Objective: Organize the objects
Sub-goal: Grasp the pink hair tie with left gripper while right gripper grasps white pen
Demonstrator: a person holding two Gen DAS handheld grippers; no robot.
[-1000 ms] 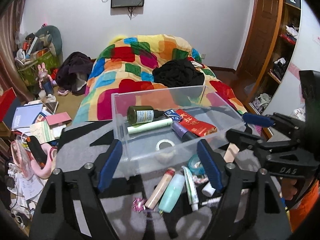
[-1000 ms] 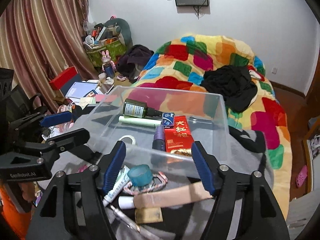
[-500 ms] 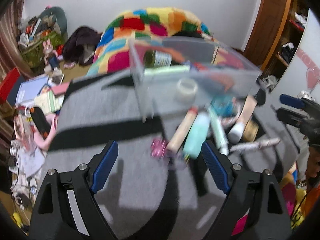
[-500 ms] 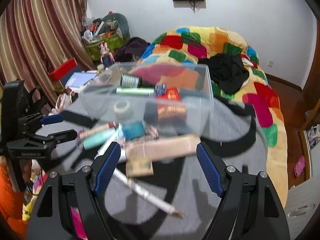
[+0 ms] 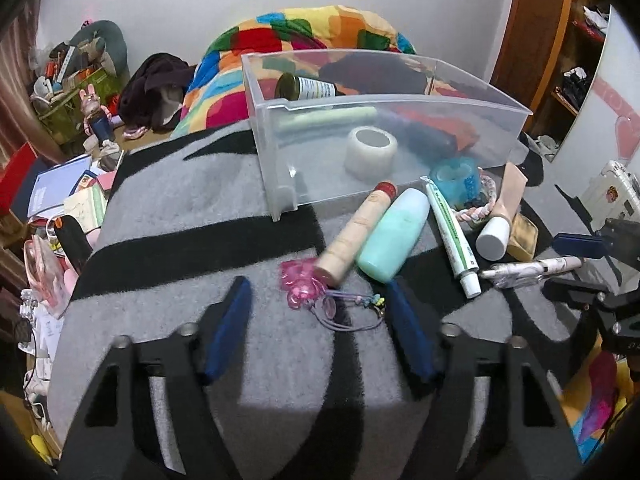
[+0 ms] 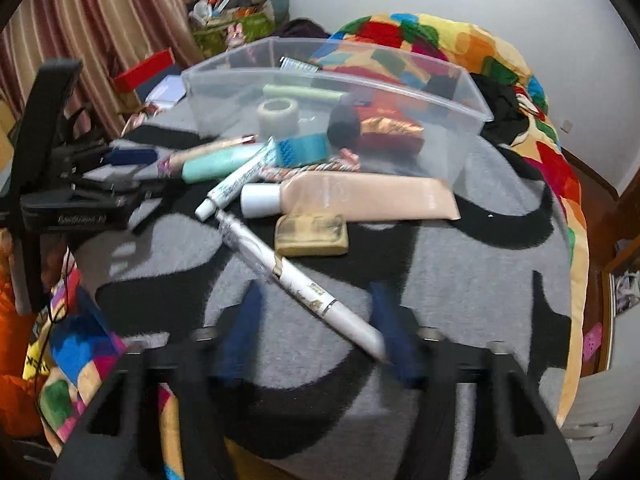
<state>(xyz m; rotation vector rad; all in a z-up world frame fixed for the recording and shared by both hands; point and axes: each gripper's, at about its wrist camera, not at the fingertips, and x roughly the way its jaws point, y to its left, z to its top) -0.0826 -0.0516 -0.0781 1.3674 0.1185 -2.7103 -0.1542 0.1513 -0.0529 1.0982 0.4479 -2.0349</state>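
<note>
A clear plastic bin stands on a grey and black blanket and holds a tape roll, a dark bottle and a red packet. Loose items lie in front of it: a pink hair tie, a beige tube, a mint bottle, a toothpaste tube, a large beige tube, a white pen. My left gripper is open, its jaws on either side of the pink hair tie. My right gripper is open over the white pen.
A patchwork quilt covers the bed behind the bin. Books and clutter lie on the floor at the left. A tan pouch and a blue tape roll lie among the loose items. Wooden shelves stand at the right.
Both grippers have pulled back from the bin and tipped down. The left now frames the pink hair tie, the right the white pen. Both stay open.
</note>
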